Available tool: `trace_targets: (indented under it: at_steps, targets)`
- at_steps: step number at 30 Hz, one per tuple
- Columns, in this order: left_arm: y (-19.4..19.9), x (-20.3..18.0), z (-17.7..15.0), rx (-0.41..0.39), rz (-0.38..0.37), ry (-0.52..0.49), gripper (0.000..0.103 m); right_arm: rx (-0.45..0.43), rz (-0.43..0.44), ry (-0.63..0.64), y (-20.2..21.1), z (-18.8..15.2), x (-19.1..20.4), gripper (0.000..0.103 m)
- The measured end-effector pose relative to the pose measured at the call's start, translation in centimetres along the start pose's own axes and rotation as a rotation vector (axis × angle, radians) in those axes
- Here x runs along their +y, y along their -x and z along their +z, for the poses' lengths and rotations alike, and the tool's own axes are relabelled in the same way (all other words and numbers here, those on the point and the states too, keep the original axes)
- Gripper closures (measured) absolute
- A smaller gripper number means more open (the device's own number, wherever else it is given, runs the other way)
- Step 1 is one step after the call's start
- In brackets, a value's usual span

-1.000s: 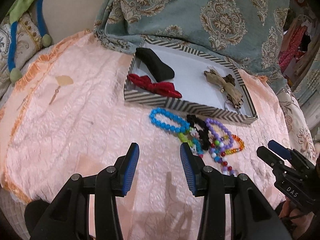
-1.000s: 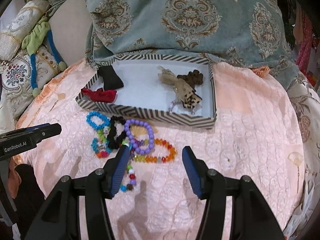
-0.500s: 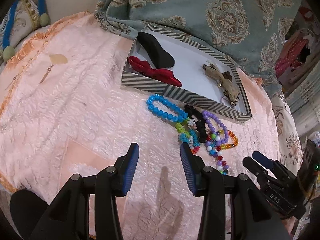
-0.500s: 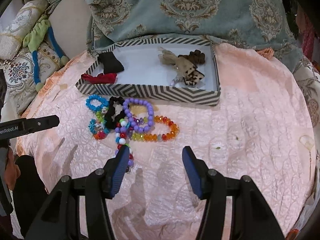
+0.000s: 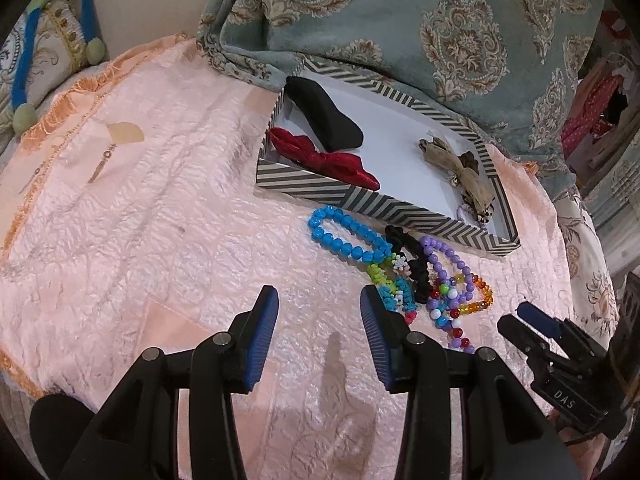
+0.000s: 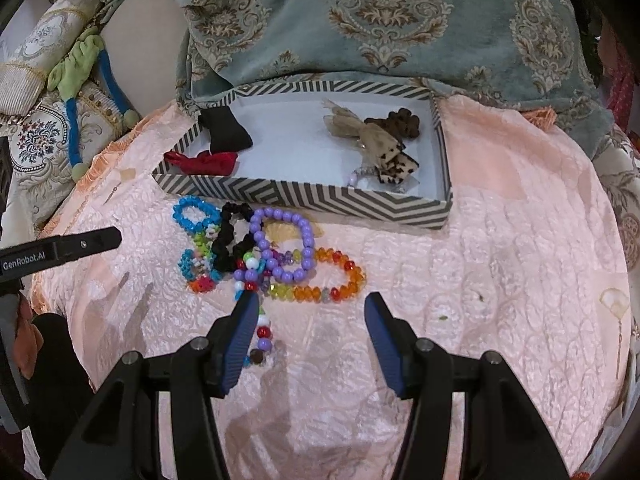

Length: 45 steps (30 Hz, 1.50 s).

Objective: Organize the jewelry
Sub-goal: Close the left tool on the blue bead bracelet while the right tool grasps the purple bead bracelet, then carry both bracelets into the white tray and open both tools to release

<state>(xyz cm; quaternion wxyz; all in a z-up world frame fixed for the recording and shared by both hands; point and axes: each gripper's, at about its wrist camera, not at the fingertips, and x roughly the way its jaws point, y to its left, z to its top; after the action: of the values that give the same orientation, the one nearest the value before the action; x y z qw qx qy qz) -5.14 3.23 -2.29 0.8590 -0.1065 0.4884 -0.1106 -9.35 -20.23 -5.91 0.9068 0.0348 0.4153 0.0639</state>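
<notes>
A pile of bead bracelets lies on the pink cloth before a striped box [image 5: 360, 200] [image 6: 320, 200]: a blue one [image 5: 344, 236] [image 6: 192, 212], a purple one [image 6: 284, 244] [image 5: 444, 256], an orange one [image 6: 336, 276], a black scrunchie [image 6: 230, 240] [image 5: 416, 260]. The box holds a red bow [image 5: 324, 156] [image 6: 204, 160], a black pouch [image 5: 324, 114] [image 6: 226, 130] and tan hair ties [image 5: 460, 172] [image 6: 376, 136]. My left gripper [image 5: 318, 332] is open and empty, left of the pile. My right gripper [image 6: 310, 336] is open and empty, just short of the pile.
A teal patterned cushion [image 6: 380, 20] lies behind the box. Embroidered pillows with a green and blue cord [image 6: 80, 80] lie at the left. A thin chain with a fan pendant [image 5: 116, 140] lies on the cloth at the left. The cloth drops off at the right edge.
Both grippers stay open. The left view has swung back and nearer the pile. The right gripper has moved forward, so its left finger now overlaps the mixed bead strand.
</notes>
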Motion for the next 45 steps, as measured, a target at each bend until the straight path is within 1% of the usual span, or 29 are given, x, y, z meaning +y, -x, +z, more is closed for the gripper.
trace_targets:
  at_steps: [2,6,10,13,16,18,19,21,23,24,28,34,36,40,45]
  targets:
    - [-0.7,0.2,0.4,0.027,-0.016,0.008,0.076,-0.006,0.004,0.009,-0.4,0.5,0.1,0.045]
    - [-2.6,1.0,1.5,0.078,-0.079,0.070,0.076,-0.004,0.023,0.024,-1.7,1.9,0.1,0.046]
    - [-4.7,1.4,3.0,0.103,-0.080,0.102,0.076,0.015,0.033,0.046,-3.4,3.2,0.3,0.052]
    - [-6.0,1.6,4.2,0.103,-0.077,0.120,0.076,0.037,0.027,0.067,-5.0,4.1,0.3,0.055]
    - [-7.5,1.4,5.0,0.117,-0.059,0.115,0.076,0.063,0.030,0.083,-6.5,4.7,0.2,0.061]
    - [-8.2,1.0,5.3,0.112,-0.038,0.092,0.077,0.080,0.038,0.097,-7.4,4.9,0.3,0.073]
    - [-8.3,0.8,5.4,0.107,-0.035,0.084,0.077,0.089,0.037,0.102,-7.9,5.0,0.3,0.076]
    - [-8.7,0.3,5.6,0.097,-0.030,0.058,0.077,0.104,0.030,0.112,-8.8,5.1,0.2,0.090]
    - [-8.9,0.0,5.6,0.085,-0.020,0.033,0.091,0.088,0.028,0.111,-8.8,5.1,0.1,0.093]
    - [-8.8,-0.2,5.6,0.079,-0.020,0.017,0.103,0.081,0.037,0.102,-8.6,5.2,0.0,0.094]
    - [-7.4,-0.1,5.7,0.071,-0.088,0.028,0.103,0.021,0.106,0.053,-6.1,5.5,-0.3,0.094]
    - [-2.9,-1.5,6.3,-0.001,-0.129,-0.019,0.103,-0.065,0.153,0.049,-1.3,6.7,0.2,0.094]
    - [-1.4,-2.3,6.7,-0.027,-0.120,-0.047,0.103,-0.094,0.149,0.054,0.1,7.1,0.5,0.094]
    - [1.4,-3.7,7.2,-0.097,-0.065,-0.100,0.103,-0.138,0.139,0.060,2.7,8.1,0.5,0.094]
    - [3.4,-4.7,7.4,-0.161,0.001,-0.152,0.103,-0.166,0.133,0.057,4.3,8.5,0.2,0.094]
